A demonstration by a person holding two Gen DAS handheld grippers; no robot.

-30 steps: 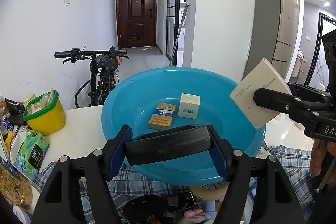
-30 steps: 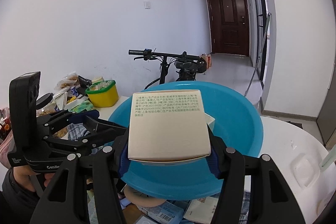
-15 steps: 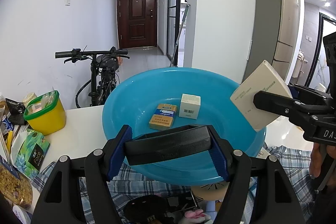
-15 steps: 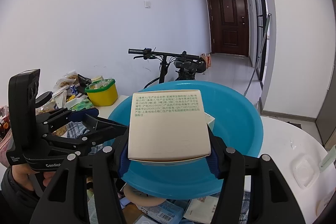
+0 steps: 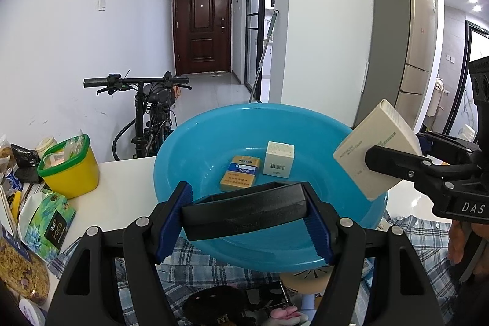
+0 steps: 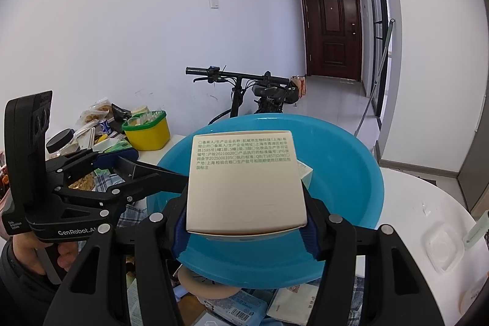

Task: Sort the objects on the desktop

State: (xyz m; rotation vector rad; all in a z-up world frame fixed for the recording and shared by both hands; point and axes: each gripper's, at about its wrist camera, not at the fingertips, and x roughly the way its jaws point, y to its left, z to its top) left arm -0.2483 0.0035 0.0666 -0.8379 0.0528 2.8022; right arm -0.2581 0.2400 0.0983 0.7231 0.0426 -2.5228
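Observation:
My left gripper (image 5: 246,216) is shut on a black oblong case (image 5: 244,211), held crosswise just over the near rim of a blue basin (image 5: 189,148). In the basin lie a yellow and blue cigarette pack (image 5: 241,173) and a small white box (image 5: 278,159). My right gripper (image 6: 244,226) is shut on a cream carton (image 6: 246,182) with printed text on top, held above the basin's (image 6: 351,179) near side. In the left wrist view that cream carton (image 5: 374,155) hangs tilted over the basin's right rim. The left gripper's fingers (image 6: 143,170) reach in from the left.
A yellow tub with a green rim (image 5: 68,170), a green tissue pack (image 5: 45,222) and snack bags crowd the white table's (image 5: 122,191) left side. A plaid cloth (image 5: 214,268) and loose packets lie under the basin. A clear plastic tray (image 6: 440,243) sits at right. A bicycle (image 5: 146,112) stands behind.

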